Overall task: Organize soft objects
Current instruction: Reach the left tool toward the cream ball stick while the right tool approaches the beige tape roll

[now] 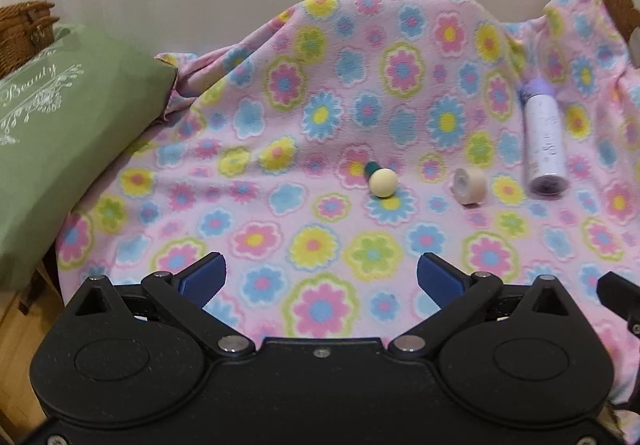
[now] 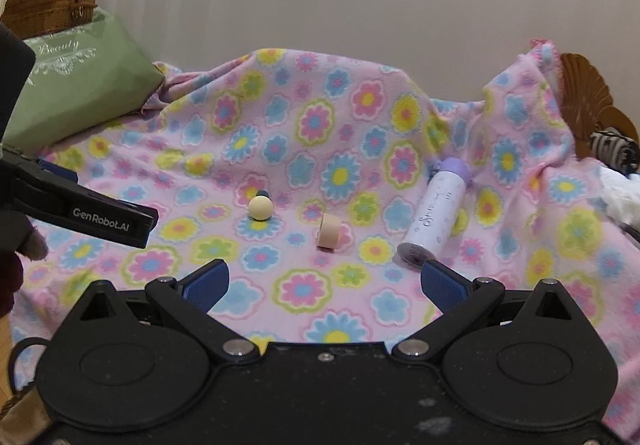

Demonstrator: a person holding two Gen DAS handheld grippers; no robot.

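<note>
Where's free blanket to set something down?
Free: the near blanket strip between the open jaws and the small items, and the stretch between the green pillow and the ball-tipped sponge. Crowded: sponge, tape roll and bottle in a row right of center.

Soft, even indoor light, faint shadows, mild blur throughout, and strong fisheye bending with dark corners.

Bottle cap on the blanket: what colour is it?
Lavender purple, on a white bottle lying on the floral blanket; the cap shows best in the right wrist view.
</note>
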